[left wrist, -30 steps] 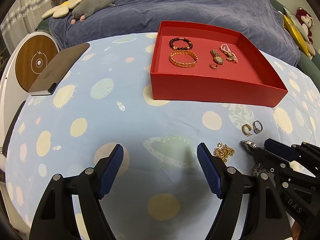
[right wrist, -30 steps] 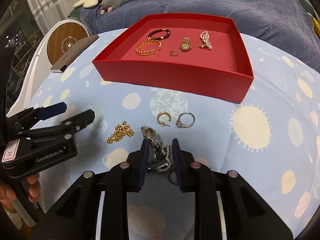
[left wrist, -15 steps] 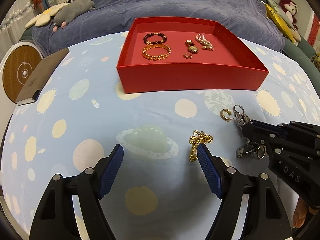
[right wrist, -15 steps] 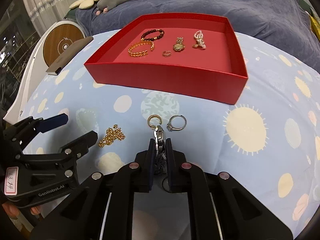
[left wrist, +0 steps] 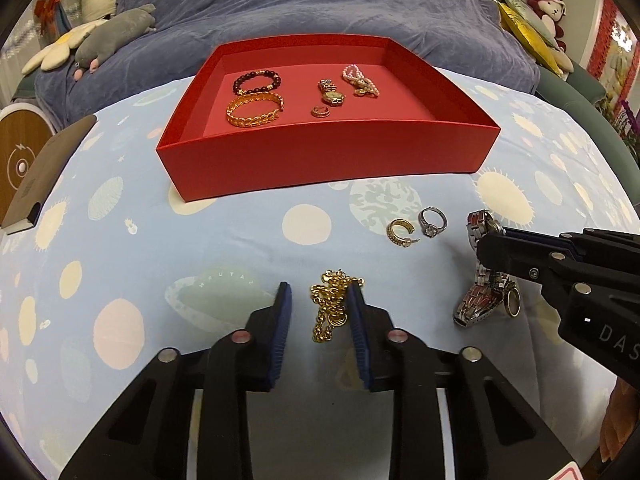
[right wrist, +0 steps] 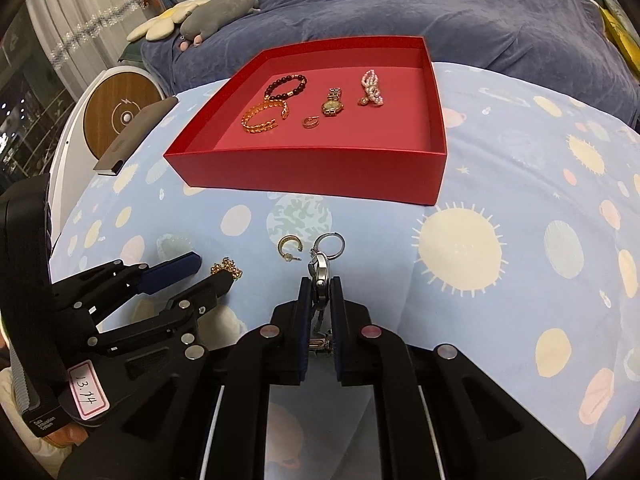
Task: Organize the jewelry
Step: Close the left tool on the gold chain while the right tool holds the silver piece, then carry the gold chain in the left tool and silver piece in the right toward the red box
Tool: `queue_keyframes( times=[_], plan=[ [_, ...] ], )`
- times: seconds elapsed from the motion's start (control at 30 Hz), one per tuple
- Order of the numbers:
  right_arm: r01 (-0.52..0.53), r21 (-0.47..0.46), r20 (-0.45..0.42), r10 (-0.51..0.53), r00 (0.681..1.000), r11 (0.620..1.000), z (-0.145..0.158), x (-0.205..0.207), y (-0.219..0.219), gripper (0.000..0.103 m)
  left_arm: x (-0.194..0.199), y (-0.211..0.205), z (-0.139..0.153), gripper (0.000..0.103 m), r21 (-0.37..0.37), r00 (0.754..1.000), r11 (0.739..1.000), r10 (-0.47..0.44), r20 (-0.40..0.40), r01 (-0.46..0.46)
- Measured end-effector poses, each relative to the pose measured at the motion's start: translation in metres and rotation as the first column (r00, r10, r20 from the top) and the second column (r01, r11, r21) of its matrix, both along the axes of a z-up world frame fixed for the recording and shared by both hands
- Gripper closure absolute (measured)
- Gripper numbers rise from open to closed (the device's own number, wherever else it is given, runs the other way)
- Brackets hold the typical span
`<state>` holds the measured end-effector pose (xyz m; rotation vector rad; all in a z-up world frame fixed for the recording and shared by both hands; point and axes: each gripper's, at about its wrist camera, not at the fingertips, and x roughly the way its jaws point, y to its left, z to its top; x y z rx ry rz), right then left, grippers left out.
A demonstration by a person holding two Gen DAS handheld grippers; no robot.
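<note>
Soft, even indoor light; the red cardboard tray (left wrist: 320,168) is sharp, and fisheye bending darkens corners beyond it.

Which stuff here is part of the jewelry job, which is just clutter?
Job:
red box with bracelets and other pieces in it
gold chain, left hand-held gripper closing around it
silver watch, clamped in right hand-held gripper
gold earring
silver ring

Clutter:
notebook
stuffed toys
blue blanket

Tray (left wrist: 328,160) behind two rings (left wrist: 432,222), chain (left wrist: 334,308) left of watch (left wrist: 480,300)
</note>
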<state>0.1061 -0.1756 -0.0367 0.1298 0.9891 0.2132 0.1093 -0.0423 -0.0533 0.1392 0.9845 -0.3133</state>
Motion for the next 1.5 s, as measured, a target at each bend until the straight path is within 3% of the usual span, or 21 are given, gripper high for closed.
queue_keyframes(
  times=[0.13,0.77,1.2,1.5],
  plan=[
    [0.009,0.016,0.014,-0.009,1.000,1.000,0.007,-0.001,-0.005,0.095,0.000,0.001,0.001,0.101,-0.020,1.000,1.000,-0.010,-0.009,0.009],
    [0.013,0.111,0.140,-0.028,0.990,0.994,0.057,-0.020,-0.029,0.095,-0.007,0.028,0.045,0.101,-0.146,0.999,0.989,0.018,0.046,-0.012],
    [0.021,0.159,0.197,-0.052,0.979,0.987,0.079,-0.028,-0.041,0.095,-0.006,0.064,0.100,0.101,-0.234,0.984,0.970,0.098,0.147,-0.061],
    [0.016,0.174,0.186,-0.049,0.981,0.985,0.077,-0.027,-0.041,0.095,0.000,0.078,0.100,0.101,-0.232,0.980,0.967,0.142,0.141,-0.107]
  ],
)
